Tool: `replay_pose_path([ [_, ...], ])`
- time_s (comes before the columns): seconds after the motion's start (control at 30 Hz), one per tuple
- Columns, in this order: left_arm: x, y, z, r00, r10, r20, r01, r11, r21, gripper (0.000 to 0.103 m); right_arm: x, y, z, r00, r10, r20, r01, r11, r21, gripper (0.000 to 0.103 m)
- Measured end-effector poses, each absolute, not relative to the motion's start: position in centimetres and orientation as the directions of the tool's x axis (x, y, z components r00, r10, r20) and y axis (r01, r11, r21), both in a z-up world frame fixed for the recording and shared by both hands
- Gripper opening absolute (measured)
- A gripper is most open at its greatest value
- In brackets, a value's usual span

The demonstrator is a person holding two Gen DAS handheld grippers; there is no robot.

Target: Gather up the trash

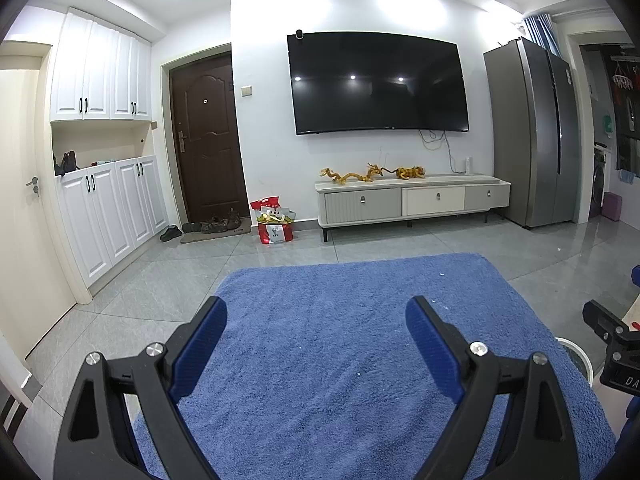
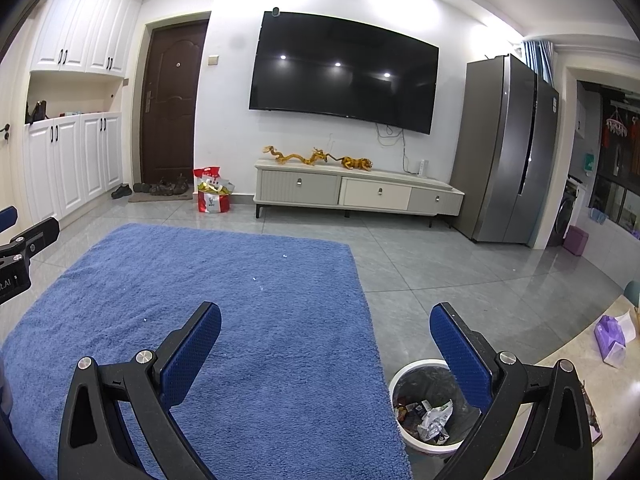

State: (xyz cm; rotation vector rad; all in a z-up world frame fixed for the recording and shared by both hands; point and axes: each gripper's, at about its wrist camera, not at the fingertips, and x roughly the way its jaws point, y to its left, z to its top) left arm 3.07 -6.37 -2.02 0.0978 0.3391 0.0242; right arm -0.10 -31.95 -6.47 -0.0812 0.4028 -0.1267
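A white trash bin [image 2: 430,408] lined with a dark bag stands on the grey tile just off the near right corner of the blue rug [image 2: 208,320], crumpled wrappers [image 2: 434,416] inside. The right gripper [image 2: 325,344] hangs above, jaws spread wide, empty; the left gripper [image 1: 316,336] likewise (over the rug). Far off: a TV console [image 2: 356,192], a red bag [image 2: 212,196], a grey fridge [image 2: 504,152]. A purple tissue pack [image 2: 610,338] lies on the counter at right.
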Motion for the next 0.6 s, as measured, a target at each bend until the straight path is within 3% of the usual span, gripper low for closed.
replay_pose_path([
  [0.6, 2.92, -6.14, -2.05, 0.943, 0.044, -0.329, -0.013, 0.995, 0.097, 0.091, -0.09, -32.29, -6.62, 0.912, -0.134, -0.387, 0.101, 0.989, -0.105, 0.102],
])
